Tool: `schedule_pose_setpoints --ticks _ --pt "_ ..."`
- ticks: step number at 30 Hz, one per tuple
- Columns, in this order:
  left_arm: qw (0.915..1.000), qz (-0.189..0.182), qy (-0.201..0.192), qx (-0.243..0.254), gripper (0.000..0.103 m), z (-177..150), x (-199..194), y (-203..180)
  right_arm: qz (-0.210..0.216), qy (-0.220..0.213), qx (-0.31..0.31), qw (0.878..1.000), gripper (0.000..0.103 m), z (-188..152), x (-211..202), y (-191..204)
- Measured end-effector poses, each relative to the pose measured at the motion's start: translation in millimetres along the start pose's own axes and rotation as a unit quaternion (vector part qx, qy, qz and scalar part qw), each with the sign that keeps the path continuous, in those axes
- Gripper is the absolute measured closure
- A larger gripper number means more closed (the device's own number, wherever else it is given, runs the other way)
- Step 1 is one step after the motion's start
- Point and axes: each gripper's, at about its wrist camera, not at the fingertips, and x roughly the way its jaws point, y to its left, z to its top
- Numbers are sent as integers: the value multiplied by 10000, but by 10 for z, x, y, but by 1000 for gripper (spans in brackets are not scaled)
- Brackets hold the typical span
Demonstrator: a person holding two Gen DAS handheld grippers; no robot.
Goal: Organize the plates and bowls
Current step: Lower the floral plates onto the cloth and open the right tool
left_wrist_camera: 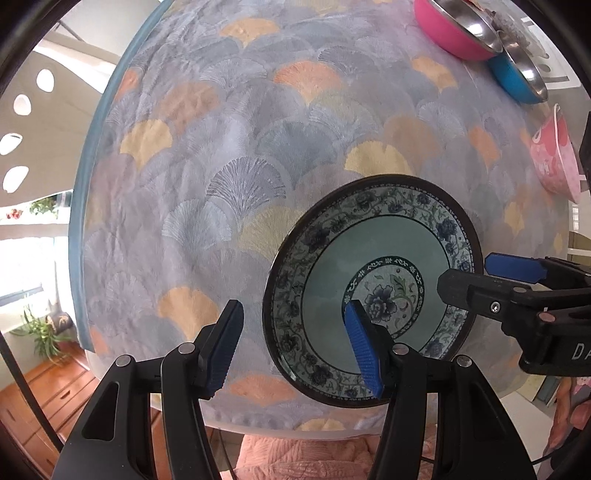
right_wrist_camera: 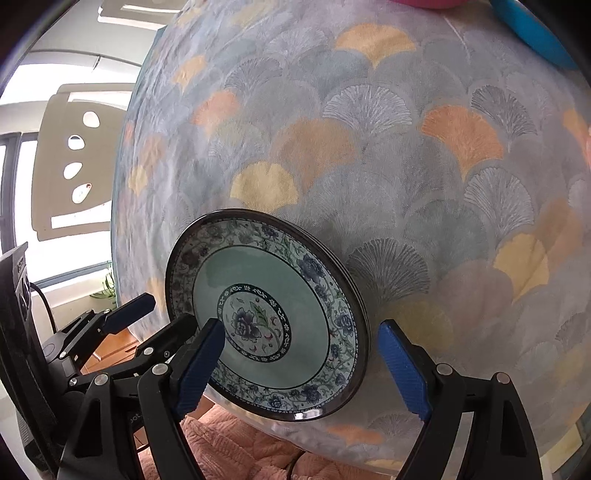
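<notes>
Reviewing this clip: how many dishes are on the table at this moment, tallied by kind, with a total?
Blue-and-white floral plates with dark rims, stacked: at least 1; edges under the top plate in the right wrist view suggest more, count unclear.
Steel-lined bowls: 2, pink-sided bowl and blue-sided bowl.
Pink patterned bowl: 1.
Total: at least 4 dishes on the fan-patterned tablecloth.

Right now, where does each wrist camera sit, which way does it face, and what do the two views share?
Left wrist: above the table near its front edge, facing down past the open left gripper onto the tablecloth and floral plate; the right gripper enters at right.
Right wrist: tilted steeply down over the same plate, its open jaws straddling the near right rim; the left gripper shows at lower left.
Shared: the plate, the tablecloth, the blue bowl, each other's gripper.
</notes>
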Motion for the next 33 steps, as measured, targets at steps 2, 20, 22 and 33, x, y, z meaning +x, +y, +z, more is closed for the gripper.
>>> schedule_pose_setpoints --ticks 2,20,22,33 --pt "10000 10 0 3 49 37 -28 65 5 15 2 10000 19 15 12 8" --pt "9997 -146 181 101 48 542 -152 174 -51 107 290 9995 19 240 31 -114" --pt "9994 -208 251 107 48 606 -105 181 -63 147 380 9991 19 261 50 -146" --pt "9984 -351 410 172 48 1071 -42 9 241 -21 642 9976 19 270 -212 -273"
